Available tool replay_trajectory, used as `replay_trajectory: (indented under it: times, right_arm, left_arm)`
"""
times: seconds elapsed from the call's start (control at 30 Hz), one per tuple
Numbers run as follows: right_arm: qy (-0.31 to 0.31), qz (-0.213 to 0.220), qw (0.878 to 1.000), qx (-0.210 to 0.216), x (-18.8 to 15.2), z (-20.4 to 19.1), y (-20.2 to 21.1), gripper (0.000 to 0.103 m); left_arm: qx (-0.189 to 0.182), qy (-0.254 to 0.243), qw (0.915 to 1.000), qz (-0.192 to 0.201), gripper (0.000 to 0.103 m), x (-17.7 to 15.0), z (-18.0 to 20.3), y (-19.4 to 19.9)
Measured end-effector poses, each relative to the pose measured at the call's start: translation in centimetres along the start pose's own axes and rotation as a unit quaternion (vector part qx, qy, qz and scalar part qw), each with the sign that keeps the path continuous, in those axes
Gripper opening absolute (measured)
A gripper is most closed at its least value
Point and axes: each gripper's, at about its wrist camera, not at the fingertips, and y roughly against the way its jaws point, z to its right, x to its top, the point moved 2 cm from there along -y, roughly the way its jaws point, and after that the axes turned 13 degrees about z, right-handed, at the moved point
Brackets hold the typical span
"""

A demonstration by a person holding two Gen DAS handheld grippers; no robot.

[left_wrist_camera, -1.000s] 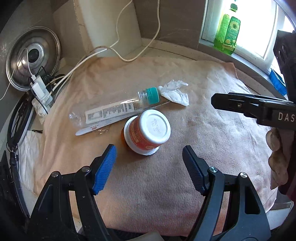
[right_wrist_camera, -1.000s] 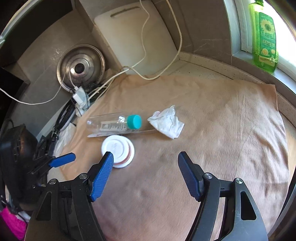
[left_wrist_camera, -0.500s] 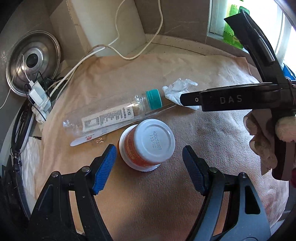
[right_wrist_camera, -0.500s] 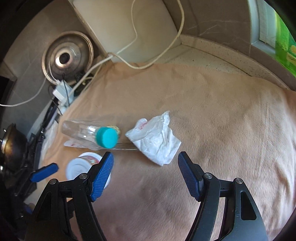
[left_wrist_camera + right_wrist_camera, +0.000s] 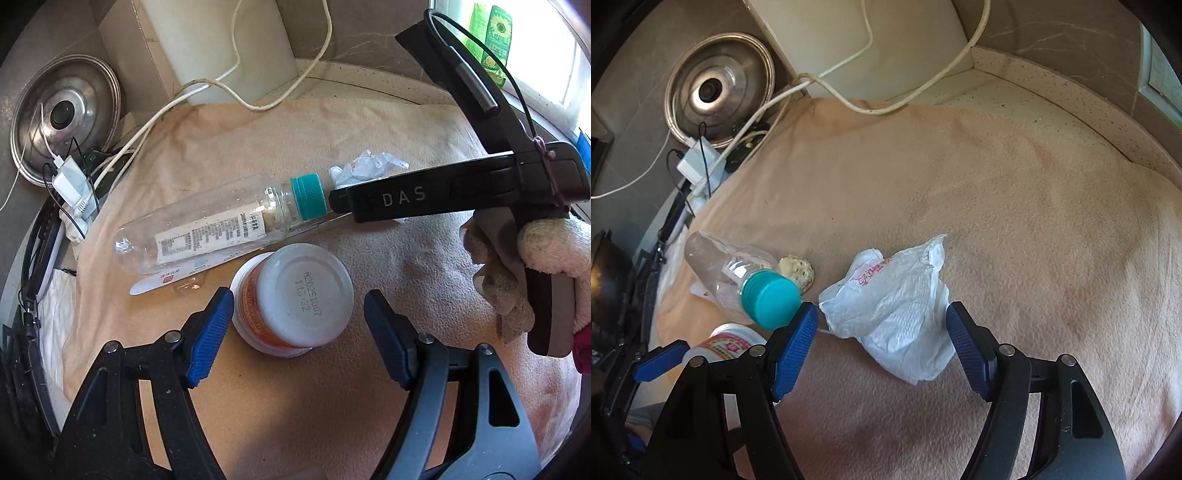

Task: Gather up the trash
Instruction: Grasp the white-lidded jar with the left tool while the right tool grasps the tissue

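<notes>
Kitchen counter corner, draped with a peach towel (image 5: 1015, 192); stone walls behind, a window at far right. Landmark throughout: the clear plastic bottle (image 5: 207, 229), lying on its side on the towel, teal cap (image 5: 309, 195) pointing right.

Far left of the bottle, off the towel: a steel pot lid (image 5: 62, 114) leaning on the wall, a white charger (image 5: 68, 181) with cables below it. Behind the bottle, a white cutting board (image 5: 221, 48) propped upright, a white cord (image 5: 258, 99) trailing across it. Just in front of the bottle, touching or nearly so: a flat white strip (image 5: 155, 282), then an upturned white-and-orange jar (image 5: 295, 299), printed base facing up.

Left gripper (image 5: 297, 332) low over the towel, angled down, blue pads spread wide on either side of the jar, left pad close to its wall, right pad apart from it; gripping nothing.

Right of the bottle's cap: a crumpled white tissue (image 5: 897, 306), flat on the towel. Right gripper (image 5: 881, 332) reaching in from the right, level with the cap, jaws spread wide astride the tissue's near part, holding nothing; left pad just beside the cap. Gloved right hand (image 5: 546, 258) wrapped round its handle. Beyond the cap, a small beige lump (image 5: 796, 272) on the towel. Farthest right, green bottles (image 5: 495, 33) on the windowsill.
</notes>
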Motion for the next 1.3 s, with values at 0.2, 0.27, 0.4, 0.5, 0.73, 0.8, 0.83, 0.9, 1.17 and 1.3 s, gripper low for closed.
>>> replay_trajectory:
  times: [0.2, 0.27, 0.4, 0.5, 0.73, 0.8, 0.83, 0.9, 1.17, 1.3]
  right_arm:
    - [-0.010, 0.010, 1.000, 0.005, 0.1, 0.4, 0.3, 0.063]
    - [-0.012, 0.010, 1.000, 0.008, 0.1, 0.5, 0.4, 0.056]
    - [-0.012, 0.010, 1.000, 0.006, -0.1, 0.8, 0.4, 0.035]
    - [-0.024, 0.016, 1.000, 0.008, -0.2, 1.4, 0.8, 0.024]
    - [-0.043, 0.037, 0.998, 0.016, -0.2, 2.2, 2.1, 0.013]
    - [-0.051, 0.044, 0.998, 0.019, -0.3, 2.4, 2.7, 0.011]
    - [-0.055, 0.047, 0.997, 0.021, -0.3, 2.5, 3.0, 0.011]
    - [-0.061, 0.054, 0.996, 0.024, -0.2, 2.6, 3.6, 0.011]
    - [-0.059, 0.078, 0.995, 0.027, -0.4, 2.2, 6.1, 0.010]
    - [-0.059, 0.089, 0.994, 0.030, -0.6, 1.8, 7.3, 0.010]
  left_arm:
    - [-0.004, 0.011, 0.9999, 0.004, 0.066, 0.2, -0.2, -0.1]
    - [-0.010, 0.018, 0.9998, 0.007, 0.065, 0.3, -0.4, 0.0]
    - [-0.018, 0.022, 0.9995, 0.014, 0.065, 0.4, -0.4, 0.3]
    - [-0.019, 0.025, 0.9992, 0.022, 0.064, 0.5, -0.5, 0.6]
    - [-0.030, 0.047, 0.9978, 0.035, 0.064, 0.9, -1.0, 1.5]
    - [-0.032, 0.050, 0.9974, 0.041, 0.064, 1.1, -1.2, 2.0]
    - [-0.034, 0.051, 0.9972, 0.043, 0.064, 1.1, -1.3, 2.2]
    - [-0.037, 0.055, 0.9966, 0.049, 0.064, 1.3, -1.4, 2.7]
    - [-0.058, 0.077, 0.9930, 0.069, 0.064, 2.2, -2.2, 4.7]
    - [-0.063, 0.084, 0.9913, 0.080, 0.064, 2.5, -2.6, 5.9]
